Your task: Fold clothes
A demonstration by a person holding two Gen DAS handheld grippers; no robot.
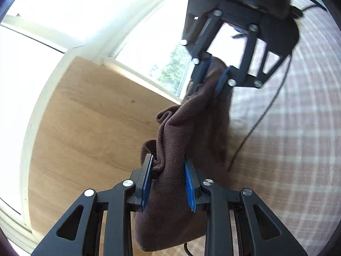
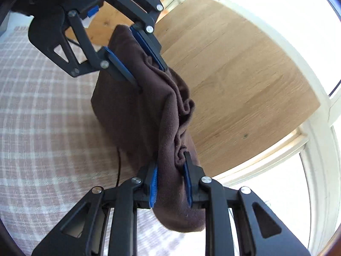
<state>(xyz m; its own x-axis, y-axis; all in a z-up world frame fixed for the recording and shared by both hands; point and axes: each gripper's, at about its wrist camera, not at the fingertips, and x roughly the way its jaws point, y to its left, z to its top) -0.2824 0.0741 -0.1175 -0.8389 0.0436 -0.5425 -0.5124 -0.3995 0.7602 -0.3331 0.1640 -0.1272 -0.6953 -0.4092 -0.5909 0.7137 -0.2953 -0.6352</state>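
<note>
Both pairs of jaws are nearly closed, each pinching a bunched edge of the same brown fleece garment (image 1: pixel 181 132). Nearest in the left wrist view, the left gripper (image 1: pixel 169 181) clamps the cloth between its blue ribbed pads (image 1: pixel 189 183), with a fold hanging below the fingers. Further along, the fabric stretches in gathered wrinkles up to the right gripper (image 1: pixel 214 75), which grips the other end. From the right wrist view, the right gripper (image 2: pixel 171 183) holds the cloth up close, and the left gripper (image 2: pixel 138 53) grasps it beyond. The garment hangs in the air between them, above a checked pink-and-white cloth (image 2: pixel 42 117). A thin black cable (image 1: pixel 264 111) trails across it. Beyond lie a wooden floor (image 1: pixel 89 117) and bright windows with white frames (image 2: pixel 315 98).
</note>
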